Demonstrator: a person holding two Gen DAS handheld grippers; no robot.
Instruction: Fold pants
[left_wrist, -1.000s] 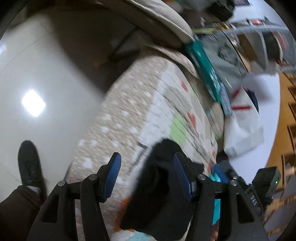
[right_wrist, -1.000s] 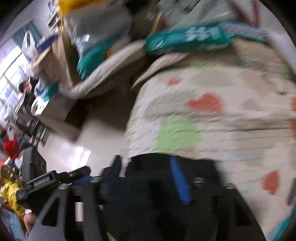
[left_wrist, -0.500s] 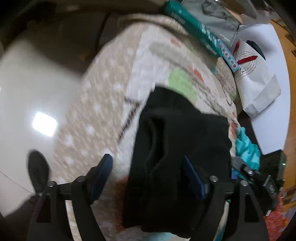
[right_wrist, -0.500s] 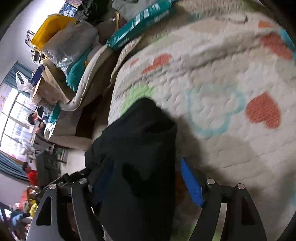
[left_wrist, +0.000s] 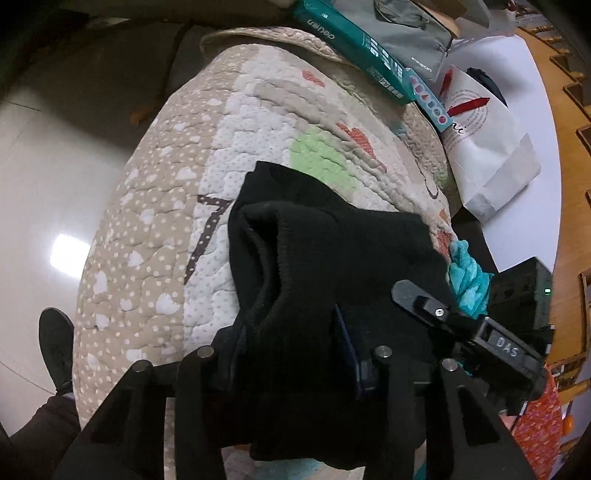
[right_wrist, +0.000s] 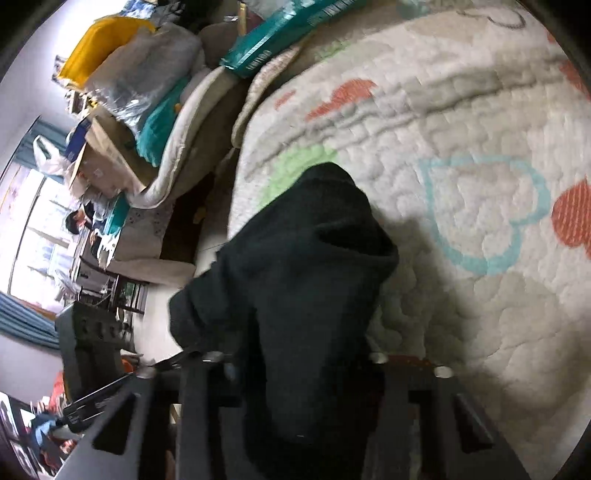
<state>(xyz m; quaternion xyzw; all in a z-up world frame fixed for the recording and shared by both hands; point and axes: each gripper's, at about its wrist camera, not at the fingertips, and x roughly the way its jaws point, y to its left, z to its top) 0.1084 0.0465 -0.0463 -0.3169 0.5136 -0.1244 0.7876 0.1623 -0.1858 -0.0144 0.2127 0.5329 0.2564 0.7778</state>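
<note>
Risk first: both my grippers pinch thick bunched folds of the black pants (left_wrist: 332, 251), not a clean edge. If one side slips while I lift or spread, the bundle sags and the fold lines go crooked; fabric could also drag off the quilt's edge toward the floor (left_wrist: 48, 155), since the pants sit near that side.

My left gripper (left_wrist: 295, 354) is narrowed onto the pants' ribbed rolled edge w/ cloth stuffed between the fingers, so it's pinching the pants, not spread. My right gripper (right_wrist: 299, 365) looks likewise closed on the pants; cloth hides its fingertips, so that's a judgement.

The pants are a crumpled heap on the quilt (left_wrist: 258, 122), resting on the bed, near my grippers. Farther off: a teal box (left_wrist: 354, 48) at the quilt's far edge and a white paper bag (left_wrist: 484, 147) beyond.
</note>
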